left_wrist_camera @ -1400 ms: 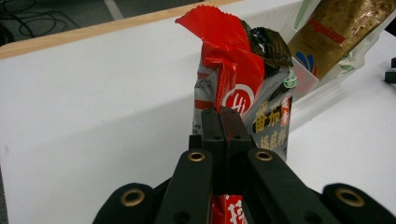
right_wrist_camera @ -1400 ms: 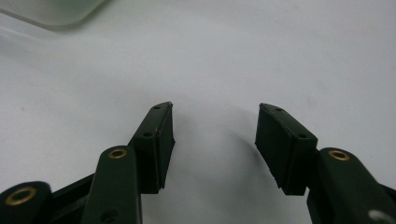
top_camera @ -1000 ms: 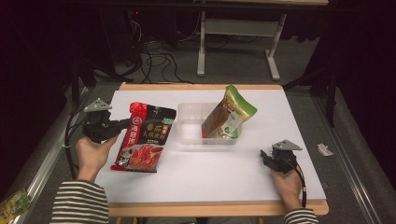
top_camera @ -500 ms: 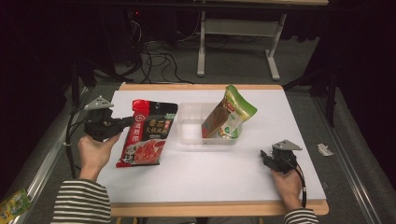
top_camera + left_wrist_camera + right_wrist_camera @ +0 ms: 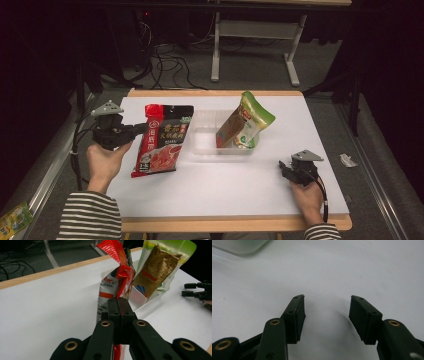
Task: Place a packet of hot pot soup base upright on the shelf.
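A red and black sauce pouch (image 5: 165, 142) is raised at the table's left, and my left gripper (image 5: 145, 131) is shut on its left edge. In the left gripper view the jaws (image 5: 119, 302) pinch the crumpled red pouch (image 5: 113, 282), which stands on edge before them. A green pouch with brown contents (image 5: 245, 125) leans upright in a clear plastic container (image 5: 202, 127) at the table's middle; it is also in the left gripper view (image 5: 155, 270). My right gripper (image 5: 284, 169) rests near the front right, jaws open over bare white table (image 5: 327, 307).
The white tabletop (image 5: 225, 190) has a wooden rim. Cables and a desk frame (image 5: 250, 40) lie on the floor beyond the far edge. A small yellow packet (image 5: 15, 217) lies off the table at the lower left.
The left gripper has carried the red pouch slightly right, toward the container, and the pouch now hangs more upright. The right gripper has stayed put.
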A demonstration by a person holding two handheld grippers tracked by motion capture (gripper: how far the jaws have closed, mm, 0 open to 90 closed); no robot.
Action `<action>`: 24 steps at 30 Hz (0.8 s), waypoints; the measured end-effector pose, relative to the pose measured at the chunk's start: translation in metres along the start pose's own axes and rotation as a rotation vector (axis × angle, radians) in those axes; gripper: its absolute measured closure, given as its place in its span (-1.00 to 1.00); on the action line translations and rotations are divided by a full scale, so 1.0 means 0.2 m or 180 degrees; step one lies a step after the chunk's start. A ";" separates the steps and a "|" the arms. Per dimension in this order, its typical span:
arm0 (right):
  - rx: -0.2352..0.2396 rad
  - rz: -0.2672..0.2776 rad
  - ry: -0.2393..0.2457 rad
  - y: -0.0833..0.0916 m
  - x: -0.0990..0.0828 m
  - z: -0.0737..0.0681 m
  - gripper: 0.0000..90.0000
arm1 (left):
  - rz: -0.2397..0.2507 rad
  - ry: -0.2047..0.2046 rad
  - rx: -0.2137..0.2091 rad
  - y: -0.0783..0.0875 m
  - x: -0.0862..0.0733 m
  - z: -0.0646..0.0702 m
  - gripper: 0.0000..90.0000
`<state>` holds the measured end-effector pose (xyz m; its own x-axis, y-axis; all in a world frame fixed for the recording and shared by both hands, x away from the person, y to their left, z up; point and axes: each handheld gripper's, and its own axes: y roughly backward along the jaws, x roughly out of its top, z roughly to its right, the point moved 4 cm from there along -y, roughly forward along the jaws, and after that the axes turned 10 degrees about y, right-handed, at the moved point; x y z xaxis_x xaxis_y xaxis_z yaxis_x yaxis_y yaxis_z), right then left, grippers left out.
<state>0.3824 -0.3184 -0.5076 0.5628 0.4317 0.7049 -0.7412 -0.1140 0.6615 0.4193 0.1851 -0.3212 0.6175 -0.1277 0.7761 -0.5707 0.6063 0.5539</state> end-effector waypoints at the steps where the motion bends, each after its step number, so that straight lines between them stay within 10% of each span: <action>1: 0.0001 0.0001 0.0003 0.00 0.00 0.00 0.04 | 0.0001 0.0002 -0.0009 0.00 0.00 0.00 1.00; 24: -0.0010 0.0006 -0.0007 0.00 0.00 0.00 0.04 | 0.0064 -0.0039 -0.0203 -0.02 0.12 0.16 1.00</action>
<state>0.3824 -0.3179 -0.5077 0.5621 0.4294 0.7069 -0.7435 -0.1121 0.6593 0.4188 0.1536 -0.2947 0.5994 -0.1244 0.7907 -0.5469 0.6576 0.5181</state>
